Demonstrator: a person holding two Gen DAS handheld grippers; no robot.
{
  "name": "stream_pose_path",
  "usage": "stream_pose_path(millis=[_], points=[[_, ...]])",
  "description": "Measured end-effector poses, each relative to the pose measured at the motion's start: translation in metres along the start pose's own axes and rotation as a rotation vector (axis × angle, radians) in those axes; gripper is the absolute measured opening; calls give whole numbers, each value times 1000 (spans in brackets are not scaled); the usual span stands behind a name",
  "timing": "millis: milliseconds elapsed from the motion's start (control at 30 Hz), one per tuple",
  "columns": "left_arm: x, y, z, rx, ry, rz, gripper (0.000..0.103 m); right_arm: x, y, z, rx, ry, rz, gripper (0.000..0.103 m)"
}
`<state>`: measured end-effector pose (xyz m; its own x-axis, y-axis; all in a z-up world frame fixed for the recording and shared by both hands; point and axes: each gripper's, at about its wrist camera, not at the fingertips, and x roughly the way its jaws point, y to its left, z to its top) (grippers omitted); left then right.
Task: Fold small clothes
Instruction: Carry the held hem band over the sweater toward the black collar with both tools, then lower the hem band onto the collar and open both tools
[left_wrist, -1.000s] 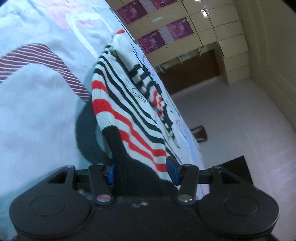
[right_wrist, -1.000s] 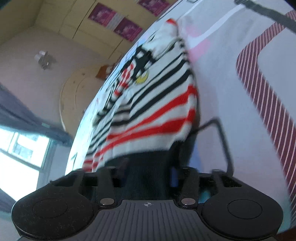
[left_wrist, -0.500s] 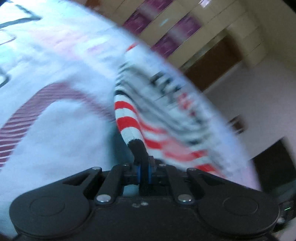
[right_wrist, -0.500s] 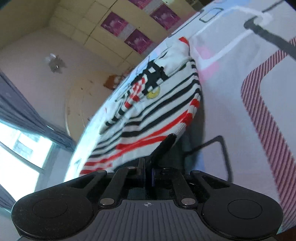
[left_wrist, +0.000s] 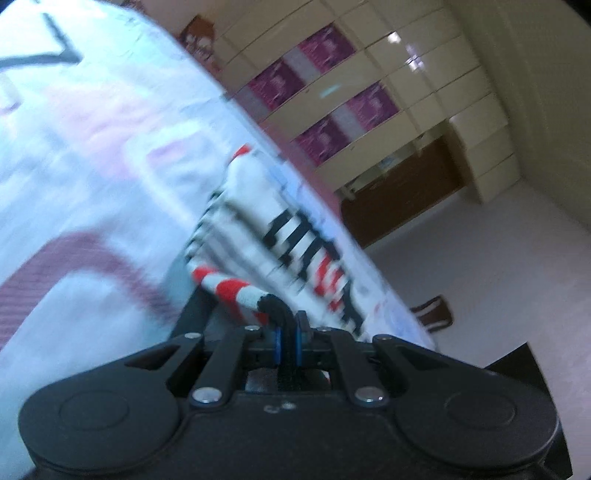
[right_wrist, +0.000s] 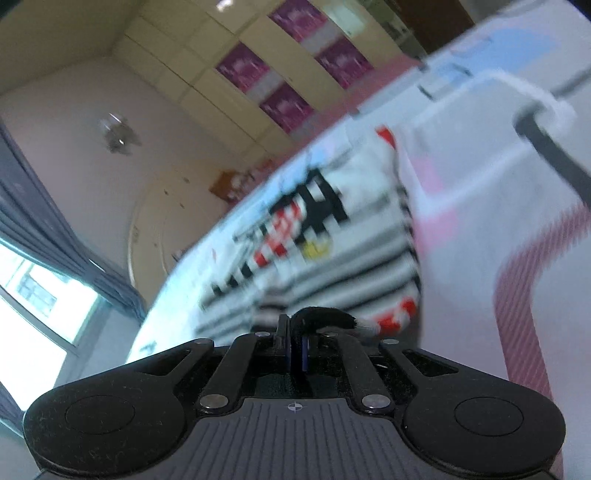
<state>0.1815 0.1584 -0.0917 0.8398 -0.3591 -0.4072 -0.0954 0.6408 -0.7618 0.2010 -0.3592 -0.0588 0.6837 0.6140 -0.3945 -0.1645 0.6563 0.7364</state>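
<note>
A small white sweater (left_wrist: 258, 229) with black and red stripes lies on a pale patterned bedsheet (left_wrist: 85, 155). Its black hem is lifted off the sheet at both near corners. My left gripper (left_wrist: 287, 338) is shut on the black hem at one corner, the cloth bunched between its blue pads. In the right wrist view the same sweater (right_wrist: 332, 236) shows its printed front, and my right gripper (right_wrist: 295, 350) is shut on the black hem at the other corner. Both views are blurred by motion.
The bedsheet (right_wrist: 517, 184) carries pink and maroon striped shapes. Cream cabinets with purple panels (left_wrist: 325, 96) line the far wall, above a brown desk (left_wrist: 402, 188). A curtained window (right_wrist: 33, 295) is at the left. Pale floor (left_wrist: 498, 277) lies beyond the bed's edge.
Both grippers closed on the sweater's black hem, then rose, pulling the near edge up off the sheet. The views tilted up toward the far wall.
</note>
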Motion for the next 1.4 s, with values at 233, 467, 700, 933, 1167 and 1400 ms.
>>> stream_pose_path(millis=[233, 467, 700, 933, 1167, 1400], points=[[60, -29, 63, -24, -54, -53, 7, 39, 12, 73, -18, -72, 2, 4], [142, -32, 117, -5, -3, -11, 7, 109, 0, 146, 44, -72, -43, 4], [220, 2, 138, -11, 112, 93, 7, 199, -49, 178, 123, 30, -117, 4], [262, 25, 149, -66, 156, 54, 24, 242, -84, 188, 186, 62, -108, 5], [284, 22, 167, -49, 113, 0, 74, 254, -92, 208, 190, -56, -120, 78], [276, 2, 175, 210, 144, 72, 71, 229, -81, 213, 28, -77, -149, 77]])
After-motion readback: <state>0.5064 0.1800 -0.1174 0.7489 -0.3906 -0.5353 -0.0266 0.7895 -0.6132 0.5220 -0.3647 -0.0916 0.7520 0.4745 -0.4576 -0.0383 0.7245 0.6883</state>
